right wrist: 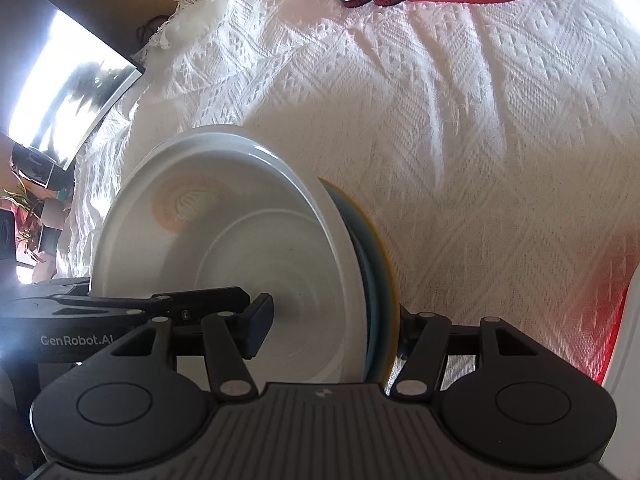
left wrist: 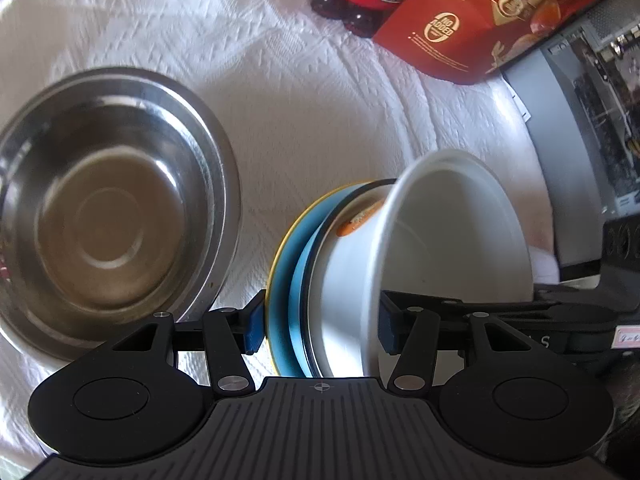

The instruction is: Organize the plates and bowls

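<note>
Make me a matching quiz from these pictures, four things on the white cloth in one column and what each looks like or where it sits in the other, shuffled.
Things:
1. steel bowl
2. white bowl
3. blue plate
4. red carton

Descriptions:
A. on edge, gold rim
B. tipped on its side
C. at the far end, printed
D. lying flat, shiny, nothing in it

Pairs: 1-D, 2-B, 3-A, 4-C

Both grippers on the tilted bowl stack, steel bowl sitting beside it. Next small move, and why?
Probably lower the stack flat onto the white cloth before releasing. The white bowl, blue bowl and yellow-rimmed plate stand on edge between the left gripper and right gripper, so letting go now could spill them toward the steel bowl.
</note>
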`<action>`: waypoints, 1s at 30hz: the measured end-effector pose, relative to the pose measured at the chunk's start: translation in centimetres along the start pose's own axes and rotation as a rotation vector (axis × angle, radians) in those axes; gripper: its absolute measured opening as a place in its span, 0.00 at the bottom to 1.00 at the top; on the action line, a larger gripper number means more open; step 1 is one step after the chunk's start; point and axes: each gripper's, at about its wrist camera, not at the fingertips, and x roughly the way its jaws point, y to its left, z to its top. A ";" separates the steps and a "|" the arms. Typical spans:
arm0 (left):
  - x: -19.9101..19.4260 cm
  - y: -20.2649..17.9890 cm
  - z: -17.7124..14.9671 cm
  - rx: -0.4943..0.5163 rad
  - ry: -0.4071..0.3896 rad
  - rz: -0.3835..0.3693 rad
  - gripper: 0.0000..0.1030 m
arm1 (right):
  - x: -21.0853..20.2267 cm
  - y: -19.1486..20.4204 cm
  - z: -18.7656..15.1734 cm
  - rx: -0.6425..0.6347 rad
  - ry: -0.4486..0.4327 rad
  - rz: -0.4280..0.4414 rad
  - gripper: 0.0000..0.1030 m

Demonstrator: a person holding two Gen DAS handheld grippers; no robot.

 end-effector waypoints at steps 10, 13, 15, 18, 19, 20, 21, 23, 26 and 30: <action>0.2 -1.0 0.9 0.045 0.021 0.005 0.55 | 0.0 -0.4 -0.4 0.088 0.013 0.028 0.63; 0.3 -1.5 0.8 0.078 0.020 0.017 0.55 | -0.3 -1.0 -0.7 0.090 0.014 0.030 0.63; 0.3 -1.7 0.7 0.092 0.025 0.024 0.55 | -0.4 -1.2 -0.6 0.086 0.013 0.032 0.62; 0.3 -1.4 0.5 0.069 0.033 0.020 0.55 | -0.4 -1.2 -0.4 0.082 0.017 0.024 0.62; 0.3 -1.3 0.4 0.064 0.032 0.018 0.55 | -0.4 -1.1 -0.3 0.076 0.016 0.018 0.62; 0.3 -1.2 0.4 0.060 0.030 0.016 0.55 | -0.4 -0.9 -0.3 0.068 0.013 0.012 0.61; 0.3 -1.2 0.3 0.058 0.028 0.017 0.55 | -0.4 -0.8 -0.2 0.062 0.012 0.009 0.61; 0.3 -1.3 0.2 0.058 0.025 0.021 0.55 | -0.4 -0.7 -0.1 0.056 0.011 0.011 0.61; 0.4 -1.5 0.1 0.064 0.017 0.035 0.55 | -0.3 -0.7 -0.1 0.052 0.013 0.014 0.60; 0.3 -1.5 -0.2 0.041 -0.004 0.043 0.55 | -0.3 -0.4 -0.1 0.045 0.019 -0.001 0.58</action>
